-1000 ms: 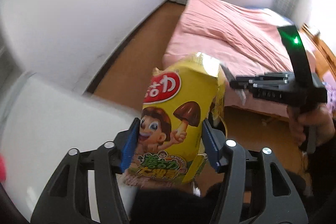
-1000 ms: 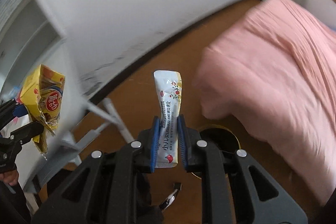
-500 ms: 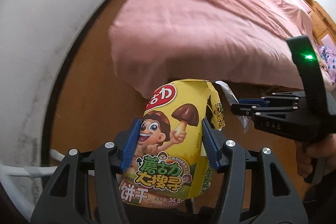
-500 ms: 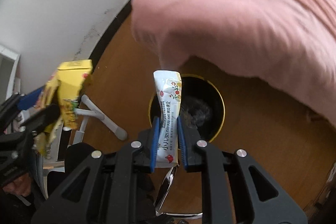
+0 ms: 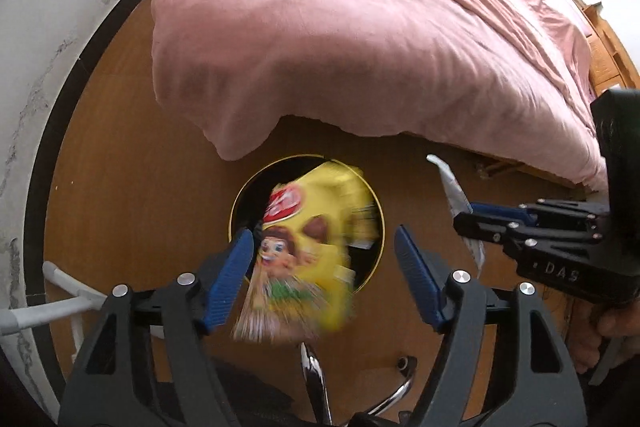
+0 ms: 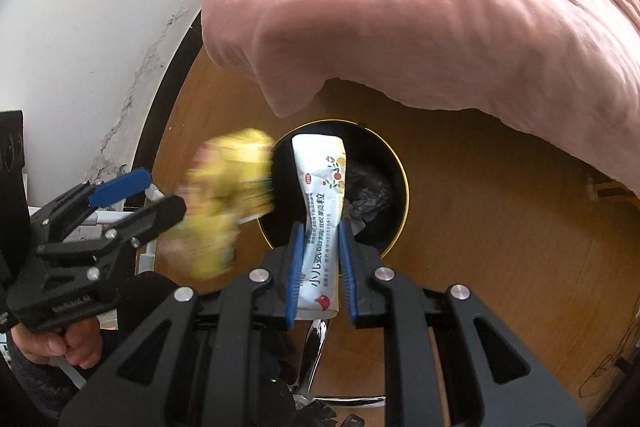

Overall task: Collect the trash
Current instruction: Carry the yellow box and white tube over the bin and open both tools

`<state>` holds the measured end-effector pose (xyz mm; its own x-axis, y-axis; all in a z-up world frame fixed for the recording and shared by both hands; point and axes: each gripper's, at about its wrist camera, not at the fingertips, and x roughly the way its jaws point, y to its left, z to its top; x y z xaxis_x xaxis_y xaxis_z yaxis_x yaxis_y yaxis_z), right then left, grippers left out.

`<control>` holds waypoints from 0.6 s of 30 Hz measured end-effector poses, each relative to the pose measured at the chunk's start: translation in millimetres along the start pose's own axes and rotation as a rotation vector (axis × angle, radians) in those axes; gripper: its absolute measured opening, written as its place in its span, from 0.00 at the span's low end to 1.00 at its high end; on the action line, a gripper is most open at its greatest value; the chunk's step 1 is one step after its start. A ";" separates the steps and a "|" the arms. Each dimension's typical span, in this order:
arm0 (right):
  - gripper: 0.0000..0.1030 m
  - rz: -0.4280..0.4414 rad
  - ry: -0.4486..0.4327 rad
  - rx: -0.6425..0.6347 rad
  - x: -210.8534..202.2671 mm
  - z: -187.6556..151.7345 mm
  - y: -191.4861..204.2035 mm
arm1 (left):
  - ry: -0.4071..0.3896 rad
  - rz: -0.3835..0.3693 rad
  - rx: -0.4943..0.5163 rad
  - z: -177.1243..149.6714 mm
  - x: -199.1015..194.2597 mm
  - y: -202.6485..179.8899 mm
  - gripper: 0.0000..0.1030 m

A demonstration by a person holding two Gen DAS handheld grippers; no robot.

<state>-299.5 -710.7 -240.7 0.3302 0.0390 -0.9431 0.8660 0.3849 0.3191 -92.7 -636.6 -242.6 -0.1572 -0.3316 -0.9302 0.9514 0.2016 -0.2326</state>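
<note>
The step in hand looks like the drop into the round black trash bin with a gold rim (image 5: pixel 236 211), which stands on the brown wooden floor (image 5: pixel 132 163) just near of the hanging edge of the pink bed cover (image 5: pixel 360 27). To do it well, each piece should be let go only when it hangs squarely above the bin mouth, low enough that a light wrapper cannot drift past the rim.

The left gripper (image 5: pixel 324 267) has its blue-padded jaws spread wide. The crumpled yellow snack packet with a cartoon figure (image 5: pixel 308 251) is blurred between them and appears free of both pads, above the bin opening; from the right wrist view it sits over the bin's left rim, so it may clip the edge.

The right gripper (image 6: pixel 318 267) is clamped on the slim white sachet with red print (image 6: pixel 322 203), pinching its lower half while the upper half stands over the bin mouth. Dark crumpled rubbish (image 6: pixel 366 195) lies inside. My judgement: shift the sachet slightly farther over the centre, then part the jaws fully.
</note>
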 end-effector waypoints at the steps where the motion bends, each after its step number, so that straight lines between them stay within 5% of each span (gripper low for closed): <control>1: 0.18 0.002 0.003 0.001 -0.1 0.9 -0.6 | -0.002 0.004 -0.002 1.1 -1.6 0.7 0.73; 14: 0.21 -0.001 0.024 -0.043 14.3 10.0 28.1 | -0.132 0.063 -0.048 -0.3 -81.5 18.3 0.80; 16: 0.60 -0.001 0.012 -0.039 9.5 10.6 34.3 | -0.157 0.065 -0.057 -4.3 -99.1 21.0 0.83; 18: 0.71 -0.009 -0.032 -0.051 -0.3 10.2 43.1 | -0.184 0.078 -0.058 -9.7 -118.6 22.2 0.84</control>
<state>-258.5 -703.5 -225.7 0.3354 0.0061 -0.9421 0.8487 0.4320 0.3049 -55.5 -583.8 -140.2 -0.0275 -0.4743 -0.8799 0.9412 0.2843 -0.1827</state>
